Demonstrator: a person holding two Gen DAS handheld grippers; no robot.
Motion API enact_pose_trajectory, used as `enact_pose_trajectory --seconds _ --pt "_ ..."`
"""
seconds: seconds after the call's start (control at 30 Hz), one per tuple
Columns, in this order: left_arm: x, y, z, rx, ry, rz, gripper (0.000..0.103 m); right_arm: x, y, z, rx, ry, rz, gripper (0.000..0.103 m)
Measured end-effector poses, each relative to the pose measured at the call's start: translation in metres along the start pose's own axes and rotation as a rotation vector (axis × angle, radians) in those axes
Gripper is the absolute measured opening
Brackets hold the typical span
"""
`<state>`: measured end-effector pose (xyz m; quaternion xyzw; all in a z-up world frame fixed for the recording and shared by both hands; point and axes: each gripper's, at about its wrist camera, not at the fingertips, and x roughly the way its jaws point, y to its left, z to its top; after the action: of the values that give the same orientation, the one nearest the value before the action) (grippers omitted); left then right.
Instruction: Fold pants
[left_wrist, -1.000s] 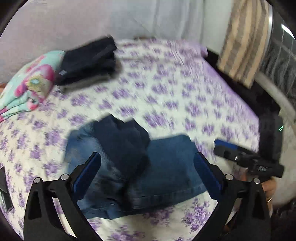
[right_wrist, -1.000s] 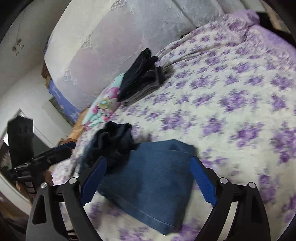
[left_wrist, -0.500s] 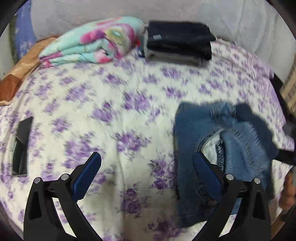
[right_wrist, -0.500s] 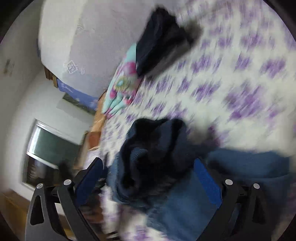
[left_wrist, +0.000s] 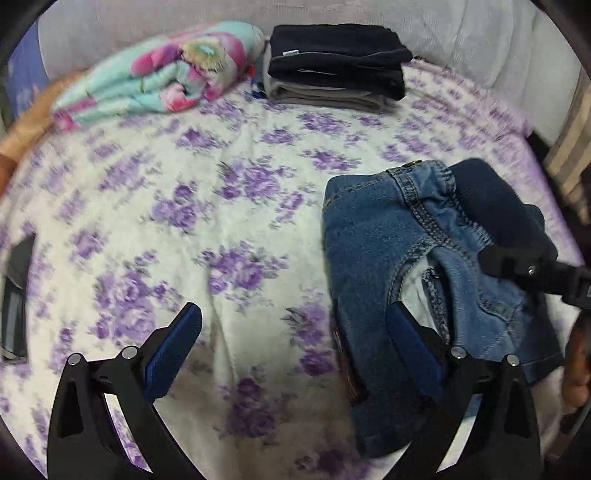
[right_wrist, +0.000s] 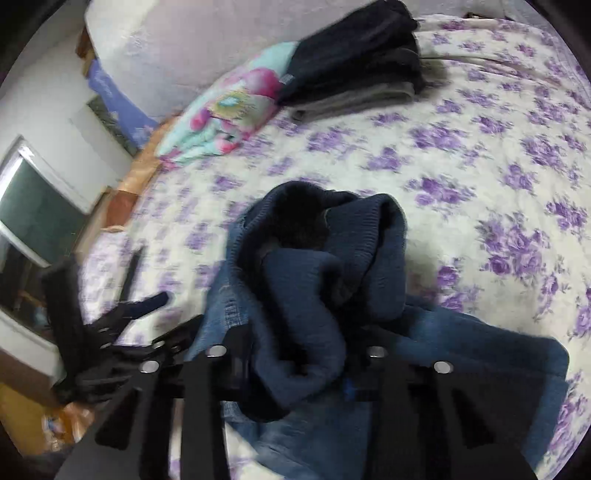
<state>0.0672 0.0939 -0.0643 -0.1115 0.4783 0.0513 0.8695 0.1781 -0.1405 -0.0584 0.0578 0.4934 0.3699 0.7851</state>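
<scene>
Blue jeans (left_wrist: 373, 254) lie bunched on the purple-flowered bedspread (left_wrist: 221, 229), with a dark navy knit garment (left_wrist: 498, 206) on their far right side. My left gripper (left_wrist: 295, 343) is open just above the bed; its right finger (left_wrist: 413, 343) is over the jeans' left part. In the right wrist view my right gripper (right_wrist: 295, 369) is shut on the navy knit garment (right_wrist: 332, 266), which bulges up over the jeans (right_wrist: 480, 354). The right gripper also shows in the left wrist view (left_wrist: 532, 269).
A stack of folded dark and grey clothes (left_wrist: 332, 70) and a folded floral blanket (left_wrist: 166, 77) lie at the bed's far side. A dark flat object (left_wrist: 14, 295) lies at the left edge. A window (right_wrist: 33, 214) is beyond the bed.
The right gripper closed on the navy knit garment on the jeans. The left gripper swung left, then settled with its right finger over the jeans.
</scene>
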Motion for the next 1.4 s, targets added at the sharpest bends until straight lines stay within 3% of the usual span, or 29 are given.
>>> enact_pose_trajectory --seconds 0.07,0.23,0.4,0.5,0.57,0.6,0.63,0.7,0.8,0.87,0.9,0.93,1.0,1.07,1.1,1.13,1.17,1.2,1.3,1.4 --pt "-0.01 0.006 0.003 -0.035 -0.013 -0.012 0.098 -0.019 0.01 0.004 -0.037 -0.058 0.012 0.031" --pt "-0.046 0.004 0.011 -0.056 -0.099 -0.012 0.098 -0.088 0.021 0.001 -0.04 -0.22 0.172 0.03" --pt "-0.065 -0.034 0.016 0.023 -0.141 -0.118 0.098 -0.15 -0.03 -0.048 0.09 -0.332 0.173 0.03" --pt "-0.048 -0.073 0.019 0.105 -0.09 -0.208 0.098 -0.14 -0.09 -0.085 0.266 -0.253 0.089 0.034" --pt "-0.021 -0.104 0.018 0.187 -0.027 -0.21 0.098 -0.104 -0.132 -0.108 0.417 -0.111 -0.031 0.052" --pt "-0.003 -0.117 0.015 0.236 0.015 -0.193 0.098 -0.094 -0.142 -0.113 0.438 -0.073 -0.042 0.052" --pt "0.02 -0.128 0.011 0.277 0.067 -0.15 0.099 -0.093 -0.146 -0.115 0.43 -0.073 -0.014 0.054" --pt "0.045 -0.128 0.004 0.232 0.119 -0.114 0.099 -0.112 -0.135 -0.105 0.324 -0.089 -0.022 0.061" --pt "0.043 -0.111 0.011 0.141 0.181 -0.184 0.099 -0.159 -0.108 -0.083 0.107 -0.241 -0.131 0.07" --pt "0.033 -0.104 0.018 0.111 0.176 -0.178 0.098 -0.179 -0.094 -0.068 0.013 -0.354 -0.225 0.07" --pt "0.023 -0.102 0.021 0.106 0.129 -0.16 0.098 -0.182 -0.085 -0.058 -0.03 -0.405 -0.231 0.07" --pt "0.015 -0.102 0.025 0.105 0.089 -0.146 0.098 -0.178 -0.08 -0.048 -0.05 -0.41 -0.203 0.069" --pt "0.011 -0.104 0.033 0.102 0.053 -0.137 0.098 -0.152 -0.066 -0.034 -0.123 -0.358 -0.16 0.055" --pt "0.022 -0.11 0.046 0.085 0.054 -0.126 0.098 -0.113 -0.06 -0.022 -0.212 -0.294 -0.201 0.055" --pt "0.033 -0.113 0.049 0.092 0.06 -0.112 0.099 -0.095 -0.066 -0.024 -0.21 -0.261 -0.279 0.056" --pt "0.045 -0.115 0.052 0.097 0.071 -0.094 0.099 -0.065 -0.079 -0.021 -0.195 -0.197 -0.406 0.071" --pt "0.061 -0.116 0.054 0.092 0.101 -0.084 0.099 -0.049 -0.089 -0.02 -0.18 -0.165 -0.441 0.08" --pt "0.072 -0.114 0.055 0.073 0.13 -0.098 0.099 -0.037 -0.112 -0.022 -0.121 -0.145 -0.395 0.08" --pt "0.075 -0.108 0.055 0.033 0.159 -0.157 0.099 -0.052 -0.153 -0.025 0.088 -0.13 -0.158 0.08" --pt "0.052 -0.104 0.049 0.074 0.144 -0.172 0.099 -0.079 -0.133 -0.044 0.041 -0.187 -0.156 0.081"
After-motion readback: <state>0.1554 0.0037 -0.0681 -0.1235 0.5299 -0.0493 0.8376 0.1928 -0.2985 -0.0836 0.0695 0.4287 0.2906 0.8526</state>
